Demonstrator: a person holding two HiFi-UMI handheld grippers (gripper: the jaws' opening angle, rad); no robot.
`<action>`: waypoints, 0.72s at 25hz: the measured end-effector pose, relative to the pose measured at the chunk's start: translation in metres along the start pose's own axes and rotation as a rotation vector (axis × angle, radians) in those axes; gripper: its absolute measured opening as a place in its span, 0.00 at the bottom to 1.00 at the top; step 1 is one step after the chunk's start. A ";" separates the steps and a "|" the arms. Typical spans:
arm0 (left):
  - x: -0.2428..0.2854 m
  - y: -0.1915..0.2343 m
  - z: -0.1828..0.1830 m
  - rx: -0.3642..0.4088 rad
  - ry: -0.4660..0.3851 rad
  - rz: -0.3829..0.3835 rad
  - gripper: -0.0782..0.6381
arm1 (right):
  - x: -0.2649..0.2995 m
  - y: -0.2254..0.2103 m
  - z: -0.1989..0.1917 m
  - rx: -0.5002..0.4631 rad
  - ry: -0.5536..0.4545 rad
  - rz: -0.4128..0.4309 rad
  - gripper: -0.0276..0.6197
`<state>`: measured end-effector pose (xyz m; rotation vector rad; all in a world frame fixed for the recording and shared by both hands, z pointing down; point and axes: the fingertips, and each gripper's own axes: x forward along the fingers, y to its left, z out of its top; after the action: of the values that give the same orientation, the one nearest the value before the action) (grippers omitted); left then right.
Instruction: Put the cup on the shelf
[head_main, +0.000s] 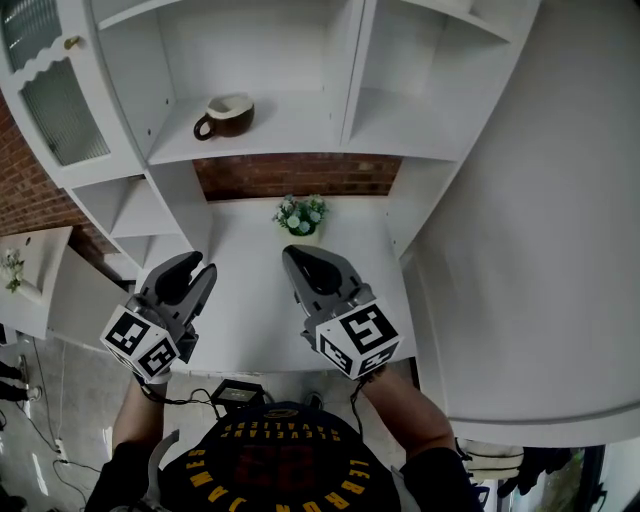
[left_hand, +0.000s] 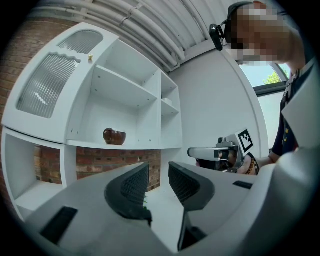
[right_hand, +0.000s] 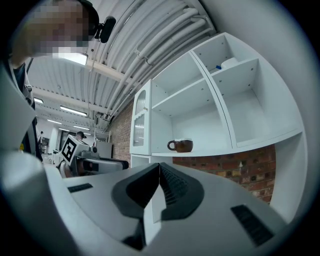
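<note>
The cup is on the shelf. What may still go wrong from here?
The potted plant stands on the counter ahead of the left hand-held gripper and the right hand-held gripper; a forward move might tip it. The cup sits free on the shelf, so reaching up there might push it.

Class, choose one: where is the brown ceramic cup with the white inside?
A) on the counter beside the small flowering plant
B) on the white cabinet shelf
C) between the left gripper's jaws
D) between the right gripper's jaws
B: the brown cup stands upright on the white shelf, touched by nothing else.
</note>
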<state>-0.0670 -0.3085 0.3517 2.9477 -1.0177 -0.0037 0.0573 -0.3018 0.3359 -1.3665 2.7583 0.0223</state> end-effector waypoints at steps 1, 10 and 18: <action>0.001 0.001 -0.001 -0.001 0.001 -0.003 0.29 | 0.000 0.000 -0.001 -0.001 0.002 -0.002 0.05; 0.006 0.009 -0.005 -0.009 0.006 -0.024 0.28 | 0.006 -0.004 -0.005 0.004 0.013 -0.023 0.05; 0.005 0.013 -0.004 -0.005 0.011 -0.038 0.28 | 0.009 -0.004 -0.007 0.007 0.017 -0.034 0.05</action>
<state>-0.0709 -0.3224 0.3559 2.9591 -0.9592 0.0089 0.0543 -0.3116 0.3419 -1.4189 2.7454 -0.0007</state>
